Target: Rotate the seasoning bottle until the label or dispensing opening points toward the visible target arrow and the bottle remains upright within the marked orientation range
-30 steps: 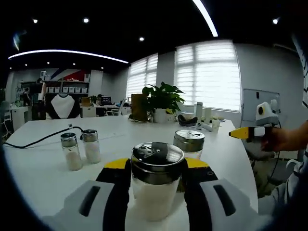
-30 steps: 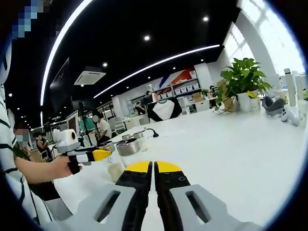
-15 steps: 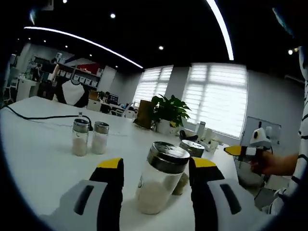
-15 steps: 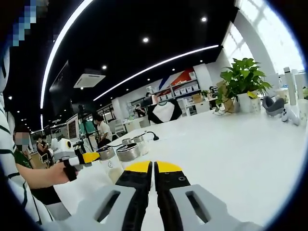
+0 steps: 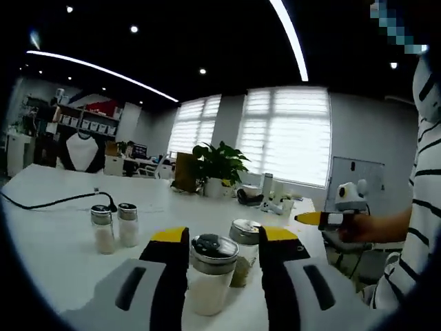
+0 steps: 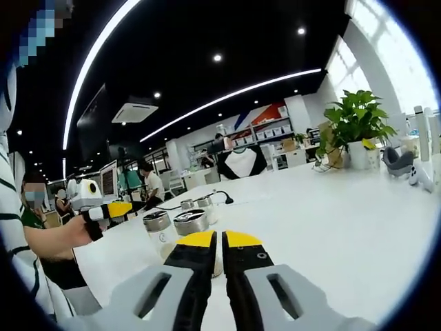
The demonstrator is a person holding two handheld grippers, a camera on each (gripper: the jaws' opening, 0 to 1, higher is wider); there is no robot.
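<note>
Left gripper view: 4 glass shakers stand on the white table (image 5: 55, 241). The seasoning bottle (image 5: 212, 272), a clear jar with a chrome perforated lid, holds white granules to roughly half its height. It stands upright, long axis vertical, between the yellow-tipped jaws of the left gripper (image 5: 217, 241). The jaws are spread wider than the lid; narrow gaps show at the lid on both sides, and whether they touch the glass lower down cannot be told. The lid's holes face up; a dark patch on the lid lies toward its left. No label or arrow can be made out. Just behind it, to the right, is a second wide shaker (image 5: 242, 252), its fill darker at the base. A pair of small shakers (image 5: 114, 227) with white contents stands well apart, to the left, touching or nearly so, near a black cable (image 5: 58, 201). A potted plant (image 5: 217, 167) stands at the far edge. At right, a hand holds the right gripper (image 5: 310, 218), seen from the side.

Right gripper view: the right gripper (image 6: 219, 240) has its jaws together, nothing between them. Beyond them stand the 2 wide shakers and the small pair, and the hand-held left gripper (image 6: 117, 209) at left, yellow tip toward the bottles.
</note>
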